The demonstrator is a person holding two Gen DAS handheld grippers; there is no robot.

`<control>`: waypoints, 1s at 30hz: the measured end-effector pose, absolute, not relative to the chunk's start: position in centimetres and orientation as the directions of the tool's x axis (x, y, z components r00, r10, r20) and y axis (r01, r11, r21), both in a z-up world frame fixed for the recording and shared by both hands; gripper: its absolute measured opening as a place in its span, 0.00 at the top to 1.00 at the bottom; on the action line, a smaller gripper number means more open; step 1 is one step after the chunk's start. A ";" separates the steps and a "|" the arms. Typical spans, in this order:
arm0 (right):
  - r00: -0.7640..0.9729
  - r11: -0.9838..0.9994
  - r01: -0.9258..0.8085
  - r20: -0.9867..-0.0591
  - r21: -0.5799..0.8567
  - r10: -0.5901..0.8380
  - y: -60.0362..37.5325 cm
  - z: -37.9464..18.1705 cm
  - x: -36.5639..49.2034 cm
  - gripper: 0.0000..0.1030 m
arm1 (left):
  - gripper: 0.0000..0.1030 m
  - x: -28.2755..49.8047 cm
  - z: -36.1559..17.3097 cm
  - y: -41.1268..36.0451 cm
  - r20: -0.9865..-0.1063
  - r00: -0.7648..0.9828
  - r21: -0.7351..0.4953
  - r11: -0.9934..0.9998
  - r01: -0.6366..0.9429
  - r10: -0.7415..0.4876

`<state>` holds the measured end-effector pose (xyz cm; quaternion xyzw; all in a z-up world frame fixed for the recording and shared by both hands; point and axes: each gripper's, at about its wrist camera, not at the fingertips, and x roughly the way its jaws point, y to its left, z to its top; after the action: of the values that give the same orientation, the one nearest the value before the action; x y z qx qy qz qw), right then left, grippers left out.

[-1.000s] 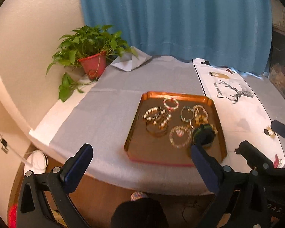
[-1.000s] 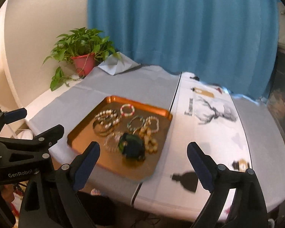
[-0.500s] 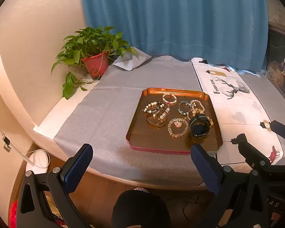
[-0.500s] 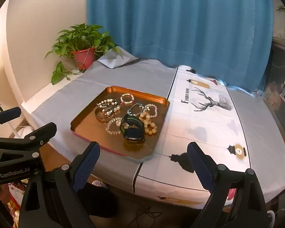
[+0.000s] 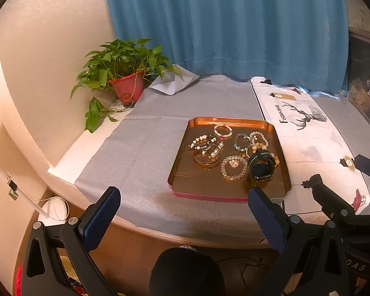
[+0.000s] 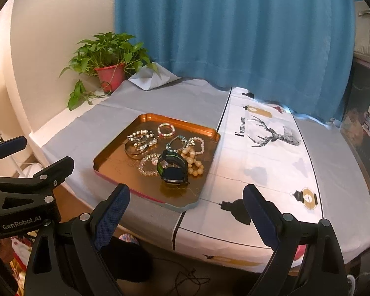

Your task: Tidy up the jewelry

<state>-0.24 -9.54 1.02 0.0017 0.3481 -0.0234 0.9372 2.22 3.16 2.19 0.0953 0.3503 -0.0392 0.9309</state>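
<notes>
— Well, what does the left wrist camera take in, from the biggest thing down?

— The blue curtain (image 5: pixel 224 24), then the table (image 5: pixel 145 153) under its grey cloth, the copper tray (image 5: pixel 182 172) near the front edge, and the potted plant (image 5: pixel 122 74) in the far left corner. The left gripper (image 5: pixel 182 218) hangs off the table's edge, fingers spread wide, holding nothing. Only this view shows a white cable (image 5: pixel 49 207) on the floor.

— And the right wrist camera?

— It shows more of the white deer-print runner (image 6: pixel 266 157) beside the tray, including the lantern motif (image 6: pixel 307 197) near the front. The right gripper (image 6: pixel 186 213) is likewise spread and empty, short of the table.

— Where is the jewelry?

— All in the tray: a black watch (image 6: pixel 172 170) at the near right, touching the amber bead bracelet (image 6: pixel 193 162), a clear bead bracelet (image 6: pixel 148 164) beside it, and a small pink bracelet (image 6: pixel 165 130) farthest back.
</notes>
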 end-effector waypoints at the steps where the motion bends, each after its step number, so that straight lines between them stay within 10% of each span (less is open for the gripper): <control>1: 0.756 0.999 0.048 -0.653 -0.013 -0.045 -9.5 1.0 -0.2 0.10 | 0.00 2.2 2.2 3.2 -0.660 0.751 0.149 0.979 0.140 -0.007; 30: 0.756 0.999 0.047 -0.653 -0.019 -0.048 -9.7 1.4 -0.1 0.10 | 0.00 2.1 2.3 3.1 -0.662 0.750 0.148 0.980 0.136 -0.004</control>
<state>-0.07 -9.66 1.37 -0.0007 0.3485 -0.0254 0.9369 2.10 3.11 2.31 0.0936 0.3518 -0.0378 0.9306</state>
